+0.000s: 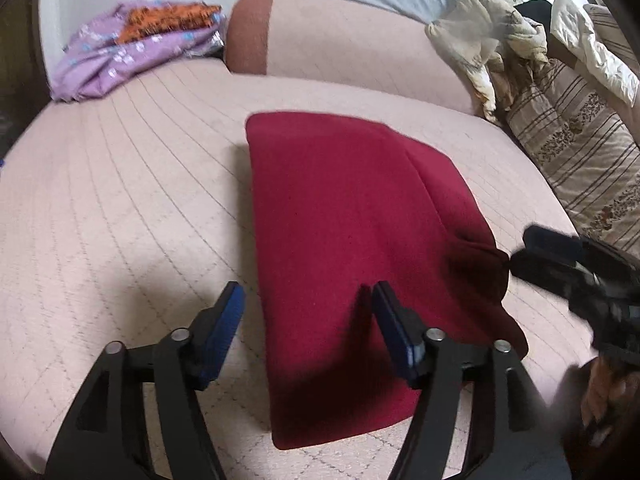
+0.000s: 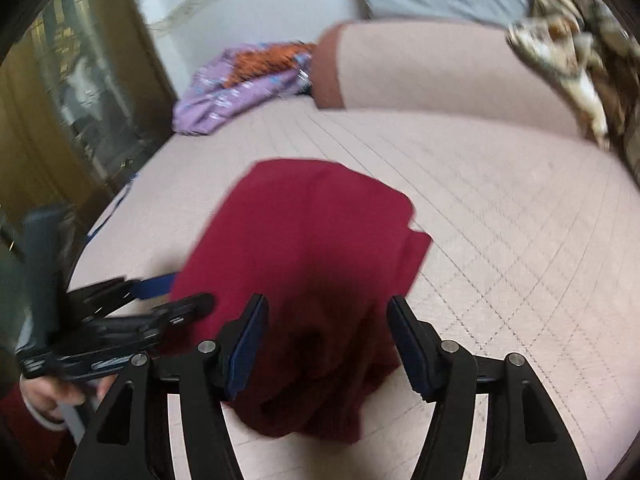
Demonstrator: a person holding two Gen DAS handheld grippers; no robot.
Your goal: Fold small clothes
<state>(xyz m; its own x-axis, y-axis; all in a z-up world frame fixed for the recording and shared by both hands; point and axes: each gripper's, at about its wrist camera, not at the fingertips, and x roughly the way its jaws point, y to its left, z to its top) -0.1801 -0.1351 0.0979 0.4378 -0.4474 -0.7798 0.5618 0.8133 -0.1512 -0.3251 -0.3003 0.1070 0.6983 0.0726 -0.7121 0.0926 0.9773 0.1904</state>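
A dark red garment [image 1: 348, 248] lies folded lengthwise on the pink quilted bed cover [image 1: 120, 200]. My left gripper [image 1: 306, 292] is open just above its near left edge, one finger over the cover, the other over the cloth. In the right wrist view the garment [image 2: 312, 240] has a bunched near end. My right gripper [image 2: 326, 306] is open and straddles that bunched end from above. The right gripper also shows in the left wrist view [image 1: 576, 264], at the garment's right edge. The left gripper also shows in the right wrist view [image 2: 132, 312].
A purple and orange cloth pile [image 1: 136, 48] lies at the far left corner. A pink bolster [image 1: 348, 44] runs along the back. Cream clothes [image 1: 492, 44] and a striped cushion [image 1: 580, 148] sit at the right. A wooden cabinet [image 2: 60, 100] stands left of the bed.
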